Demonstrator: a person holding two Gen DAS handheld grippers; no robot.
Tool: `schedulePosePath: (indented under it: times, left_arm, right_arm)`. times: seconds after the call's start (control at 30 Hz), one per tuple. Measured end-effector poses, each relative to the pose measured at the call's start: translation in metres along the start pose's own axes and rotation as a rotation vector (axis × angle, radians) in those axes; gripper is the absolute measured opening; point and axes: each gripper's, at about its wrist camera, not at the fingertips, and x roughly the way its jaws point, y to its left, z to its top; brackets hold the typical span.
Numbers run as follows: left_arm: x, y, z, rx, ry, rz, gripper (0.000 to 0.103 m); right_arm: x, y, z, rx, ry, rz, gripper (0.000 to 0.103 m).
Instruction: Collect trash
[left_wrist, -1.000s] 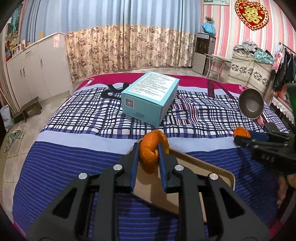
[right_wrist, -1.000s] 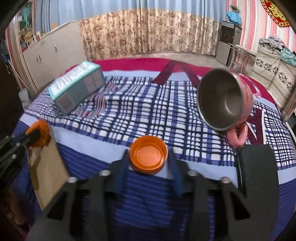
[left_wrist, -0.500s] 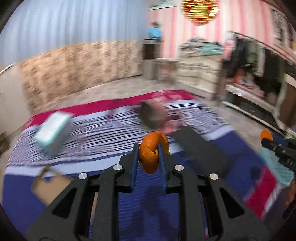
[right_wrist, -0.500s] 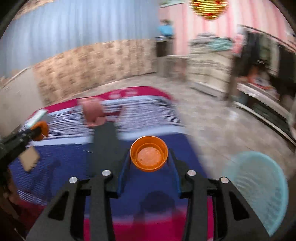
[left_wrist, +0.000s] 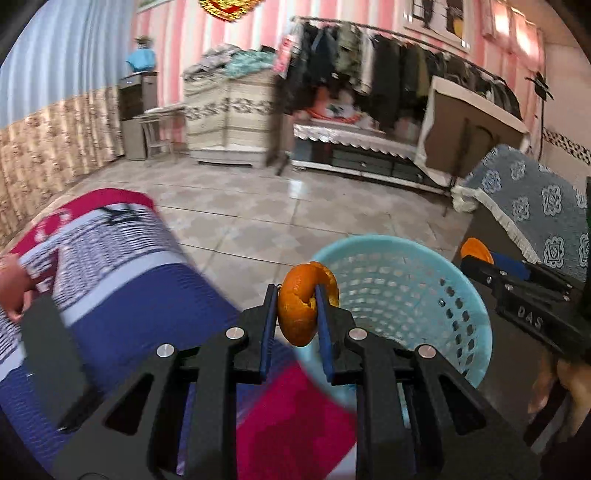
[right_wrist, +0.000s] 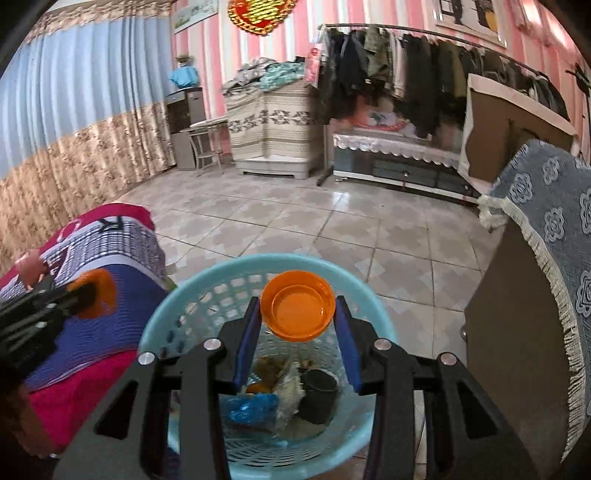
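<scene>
A bed covered with a blue, checked and red spread is seen at the left, beside a tiled floor. Just beside the bed's corner a light blue perforated basket is stood on the floor. Inside it, at the bottom, a dark cup, a crumpled blue wrapper, some pale and brownish scraps and a small orange piece are gathered.

The right gripper is held directly over the basket's mouth; its blue-padded fingers are set partly apart and are closed against the sides of an orange lid, which is carried hollow side toward the camera.

The left gripper is held at the basket's near rim, over the bed's edge; its fingers are drawn narrow and are clamped on a curled orange peel.
</scene>
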Motion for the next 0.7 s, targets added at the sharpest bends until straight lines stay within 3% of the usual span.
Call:
schedulePosePath:
  times: [0.1, 0.17, 0.2, 0.23, 0.27, 0.4, 0.53, 0.7]
  left_arm:
    - [0.025, -0.019, 0.008, 0.034, 0.032, 0.0, 0.027]
    - [0.031, -0.02, 0.012, 0.048, 0.041, 0.015, 0.051]
    - [0.031, -0.019, 0.013, 0.047, 0.039, 0.035, 0.069]
    - [0.027, -0.015, 0.014, 0.039, 0.031, 0.06, 0.075]
    - [0.02, -0.012, 0.015, 0.029, 0.026, 0.072, 0.075]
    - [-0.009, 0.019, 0.012, -0.043, 0.017, 0.139, 0.087]
    - [-0.07, 0.048, 0.0, -0.095, -0.061, 0.245, 0.096]
    - [-0.159, 0.068, -0.025, -0.126, -0.164, 0.369, 0.097]
  right_arm:
    - [0.008, -0.01, -0.001, 0.016, 0.011, 0.011, 0.04]
    - [0.013, -0.014, -0.001, 0.026, 0.012, 0.036, 0.04]
    - [0.014, -0.012, -0.004, 0.036, 0.014, 0.046, 0.051]
    - [0.019, -0.014, -0.003, 0.039, 0.023, 0.039, 0.062]
    - [0.02, -0.013, -0.004, 0.04, 0.018, 0.021, 0.078]
    - [0.011, -0.007, -0.004, 0.067, 0.003, 0.029, 0.087]
    - [-0.015, 0.009, -0.006, 0.059, -0.038, 0.05, 0.097]
    - [-0.059, 0.045, -0.012, 0.041, -0.082, 0.116, 0.098]
